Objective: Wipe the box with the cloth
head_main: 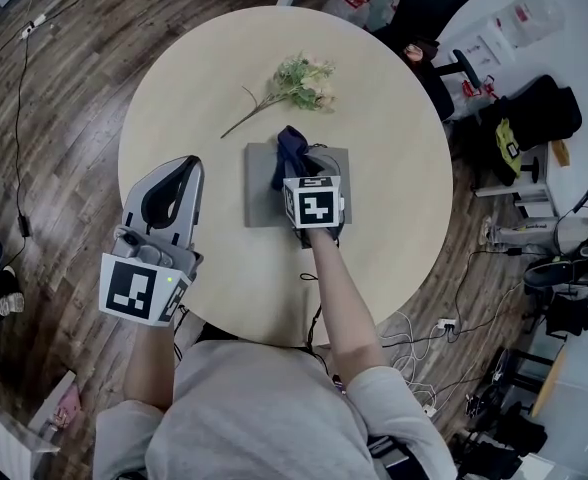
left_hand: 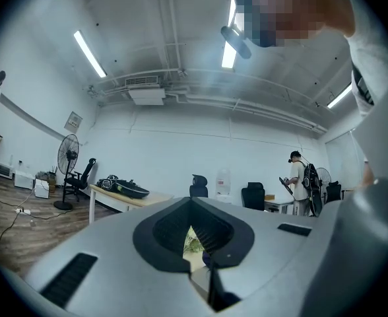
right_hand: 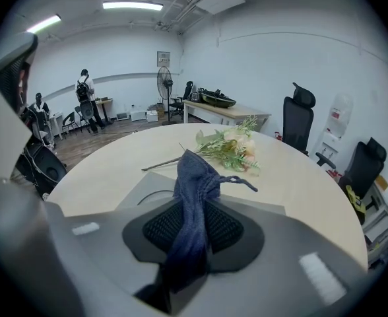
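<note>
The cloth (right_hand: 193,203) is dark denim blue against the black ribbed jaws of the pale grey right gripper (head_main: 309,168). At frame centre the box (head_main: 264,196) is a plain mid-grey. The counter (head_main: 194,88) is pale beige, unpatterned. Above centre, the flower sprig (head_main: 299,80) has green leaves, cream-pink blooms and a brown stem. The left gripper (head_main: 177,173), lower left, is pale grey with black jaws. Both grippers bear black-and-white square-marker cubes. The floor (head_main: 54,168) is dark brown wood plank.

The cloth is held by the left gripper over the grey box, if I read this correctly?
Not quite: the right gripper, not the left gripper, holds the cloth over the grey box; the right gripper view shows its jaws shut on it.
</note>
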Demonstrator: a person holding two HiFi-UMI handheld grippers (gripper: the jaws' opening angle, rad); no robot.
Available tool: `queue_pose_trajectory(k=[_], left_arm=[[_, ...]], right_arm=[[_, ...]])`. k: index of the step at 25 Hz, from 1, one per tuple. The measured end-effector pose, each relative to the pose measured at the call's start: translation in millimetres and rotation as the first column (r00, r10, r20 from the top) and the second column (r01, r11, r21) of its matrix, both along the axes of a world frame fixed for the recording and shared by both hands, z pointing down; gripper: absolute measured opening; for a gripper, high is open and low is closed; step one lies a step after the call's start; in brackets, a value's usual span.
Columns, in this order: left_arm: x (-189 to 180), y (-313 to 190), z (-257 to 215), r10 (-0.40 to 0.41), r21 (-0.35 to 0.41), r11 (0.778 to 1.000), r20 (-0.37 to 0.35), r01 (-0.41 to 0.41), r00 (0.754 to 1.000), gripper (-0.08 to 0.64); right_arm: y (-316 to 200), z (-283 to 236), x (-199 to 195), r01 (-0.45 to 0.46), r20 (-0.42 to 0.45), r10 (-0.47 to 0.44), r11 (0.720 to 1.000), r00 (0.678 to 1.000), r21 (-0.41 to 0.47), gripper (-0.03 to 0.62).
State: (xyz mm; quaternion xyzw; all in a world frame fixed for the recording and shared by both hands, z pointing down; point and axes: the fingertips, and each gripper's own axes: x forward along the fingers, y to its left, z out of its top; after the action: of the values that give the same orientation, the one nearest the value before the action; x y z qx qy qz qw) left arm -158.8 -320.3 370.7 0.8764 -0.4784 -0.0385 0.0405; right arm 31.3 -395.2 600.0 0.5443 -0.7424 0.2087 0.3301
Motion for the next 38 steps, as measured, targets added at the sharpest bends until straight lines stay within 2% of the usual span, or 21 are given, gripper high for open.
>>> queue_pose_trajectory(k=[8,13,17,23,27,38], left_arm=[[12.2,6.3,0.0,-0.01,0.001,1.0,0.003,0.01,1.0,0.008],[20.2,8.8,-2.6,-0.014,-0.001,1.0,0.003,0.014,1.0,0.008],[29.6,11.6,-3.3,-0.005,0.0,1.0,0.004,0.005,1.0,0.008],[39.1,16.7,-2.1,0.0,0.002,1.0,0.009,0.0,1.0,0.008],[44.8,17.1,-4.6,0.0,0.004,1.0,0.014,0.0,1.0,0.008],[44.0,17.4,-8.3,-0.022,0.005,1.0,0.022,0.022,1.0,0.008]], right_arm=[[2.3,0.7,13.4,-0.003,0.015,0.003,1.0,1.0,-0.008,0.11],[2.3,1.6,38.4,-0.006,-0.054,0.005,1.0,0.999,-0.012,0.11],[4.4,5.3,60.2,-0.035,-0.053,0.033,0.999,0.998,-0.028,0.109],[8.1,8.3,89.3,-0.049,-0.111,0.047,0.999,0.993,-0.011,0.109],[10.3,6.5,103.5,-0.082,-0.08,0.08,0.996,0.994,-0.02,0.11],[12.8,-0.5,114.3,-0.097,-0.048,0.096,0.995,0.994,-0.016,0.11]])
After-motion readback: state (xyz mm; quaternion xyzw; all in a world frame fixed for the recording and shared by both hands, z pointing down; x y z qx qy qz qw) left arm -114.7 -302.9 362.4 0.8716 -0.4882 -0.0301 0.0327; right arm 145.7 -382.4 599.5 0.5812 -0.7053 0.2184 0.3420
